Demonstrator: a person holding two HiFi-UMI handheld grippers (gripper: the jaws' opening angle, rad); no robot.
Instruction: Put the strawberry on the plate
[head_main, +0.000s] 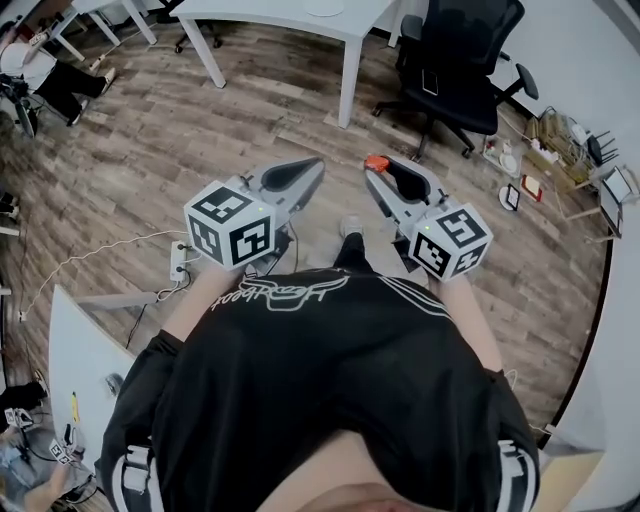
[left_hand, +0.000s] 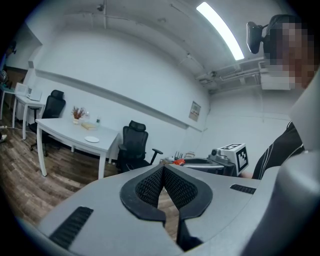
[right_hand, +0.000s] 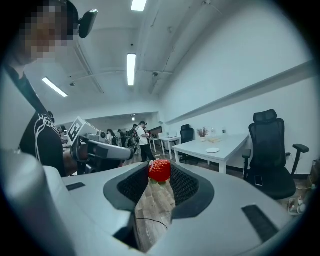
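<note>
between right gripper (right_hand: 160, 173) fingers (right_hand: 184, 184), strawberry (right_hand: 159, 170) held

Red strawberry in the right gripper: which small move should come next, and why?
Probably carry it forward toward the white table, with the jaws kept shut. The right gripper pinches the red strawberry at its jaw tips, while the small white plate lies on that table, well ahead of it. The left gripper is shut and empty, so it need not act.

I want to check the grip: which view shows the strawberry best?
The right gripper view: the strawberry sits large and sharp, pinched between the jaw tips. The head view shows a small red spot; the left gripper view, a tiny red speck.
</note>
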